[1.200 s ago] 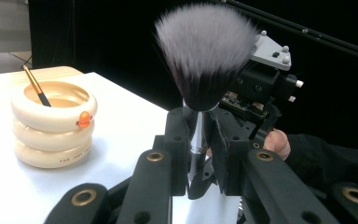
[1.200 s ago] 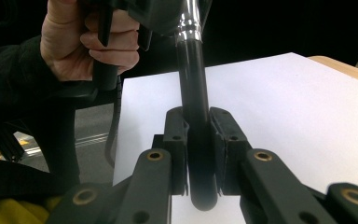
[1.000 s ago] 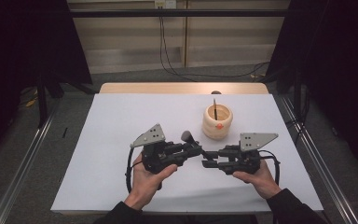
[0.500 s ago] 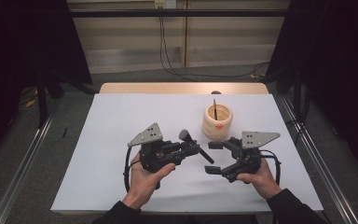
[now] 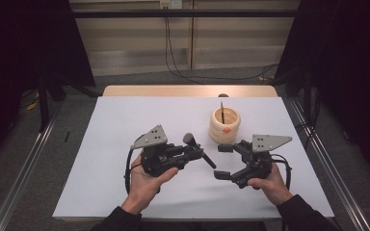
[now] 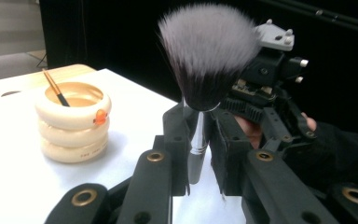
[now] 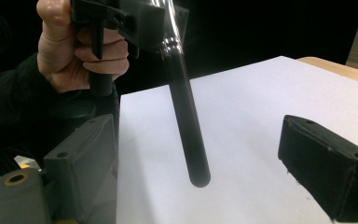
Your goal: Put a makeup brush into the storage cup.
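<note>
Left gripper [image 5: 192,153] clamped on a grey-bristled makeup brush with black handle [image 6: 200,93], gripped at the chrome ferrule, raised above the white table [image 5: 125,125]. Right gripper [image 5: 224,162] just sprung wide, handle tip between the jaws untouched. Cream ringed wooden holder [image 5: 224,126] standing just beyond.

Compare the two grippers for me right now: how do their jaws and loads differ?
The left gripper is shut on the makeup brush, bristles up; the right gripper stands open and empty, its jaws having just opened. The brush's black handle hangs between the right jaws, untouched. Both are hand-held above the white table.
</note>
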A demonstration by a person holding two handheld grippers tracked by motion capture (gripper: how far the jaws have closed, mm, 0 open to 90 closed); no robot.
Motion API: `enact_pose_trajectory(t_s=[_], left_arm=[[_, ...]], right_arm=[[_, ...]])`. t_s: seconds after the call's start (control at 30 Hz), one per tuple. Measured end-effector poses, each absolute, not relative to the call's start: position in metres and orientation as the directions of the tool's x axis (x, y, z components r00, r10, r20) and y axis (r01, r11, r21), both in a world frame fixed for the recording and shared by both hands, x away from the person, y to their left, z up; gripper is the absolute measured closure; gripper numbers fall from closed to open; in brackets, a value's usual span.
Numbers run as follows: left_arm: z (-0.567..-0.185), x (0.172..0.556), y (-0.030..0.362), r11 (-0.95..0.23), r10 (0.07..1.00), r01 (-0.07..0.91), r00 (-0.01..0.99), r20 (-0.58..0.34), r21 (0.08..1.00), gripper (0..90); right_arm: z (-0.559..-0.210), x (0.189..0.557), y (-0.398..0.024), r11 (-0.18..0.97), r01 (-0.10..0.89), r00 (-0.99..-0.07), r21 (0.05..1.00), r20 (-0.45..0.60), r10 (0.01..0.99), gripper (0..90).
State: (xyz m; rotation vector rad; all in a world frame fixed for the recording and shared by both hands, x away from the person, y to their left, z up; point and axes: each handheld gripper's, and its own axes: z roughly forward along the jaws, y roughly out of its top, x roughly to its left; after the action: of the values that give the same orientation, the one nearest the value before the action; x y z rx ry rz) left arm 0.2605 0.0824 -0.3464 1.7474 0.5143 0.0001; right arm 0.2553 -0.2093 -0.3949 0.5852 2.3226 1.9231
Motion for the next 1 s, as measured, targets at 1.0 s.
enact_pose_trajectory(t_s=[1.0], left_arm=[[-0.352, 0.266, 0.071, -0.353, 0.338, 0.367, 0.908, -0.248, 0.861, 77.8]], right_arm=[[-0.397, 0.257, -0.206, 0.242, 0.267, -0.939, 0.933, 0.196, 0.282, 32.5]])
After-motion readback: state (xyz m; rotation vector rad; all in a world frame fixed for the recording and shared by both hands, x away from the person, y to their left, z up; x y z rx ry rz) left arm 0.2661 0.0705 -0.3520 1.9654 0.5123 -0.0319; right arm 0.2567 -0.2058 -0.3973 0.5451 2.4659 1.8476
